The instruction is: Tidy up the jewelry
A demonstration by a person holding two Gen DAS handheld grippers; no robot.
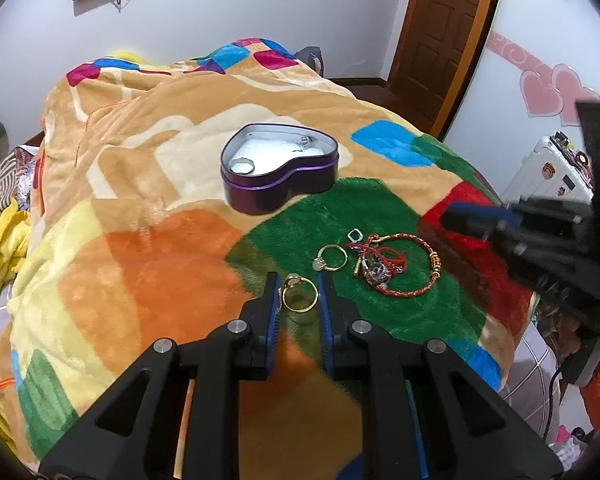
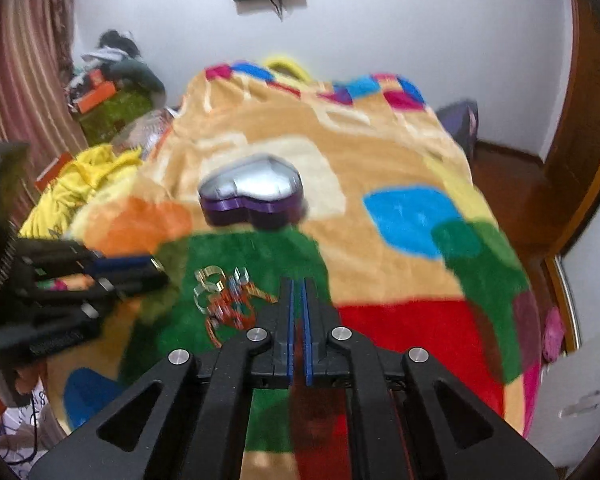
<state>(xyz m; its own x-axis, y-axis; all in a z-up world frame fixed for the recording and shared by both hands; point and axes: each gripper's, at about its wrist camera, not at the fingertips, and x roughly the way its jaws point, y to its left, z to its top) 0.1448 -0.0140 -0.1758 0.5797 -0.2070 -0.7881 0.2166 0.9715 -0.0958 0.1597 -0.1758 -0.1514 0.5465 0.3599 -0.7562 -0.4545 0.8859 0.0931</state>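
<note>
Home bedroom: bed under patchwork fleece blanket [image 1: 148, 248], wooden door [image 1: 440, 32], heart wall stickers [image 1: 548, 92].

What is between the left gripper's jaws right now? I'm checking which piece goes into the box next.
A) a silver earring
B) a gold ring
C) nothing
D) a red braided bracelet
B: in the left wrist view the left gripper has its jaws closed on a gold ring, while the red braided bracelet lies beside it on the blanket, short of the heart-shaped tin.
</note>
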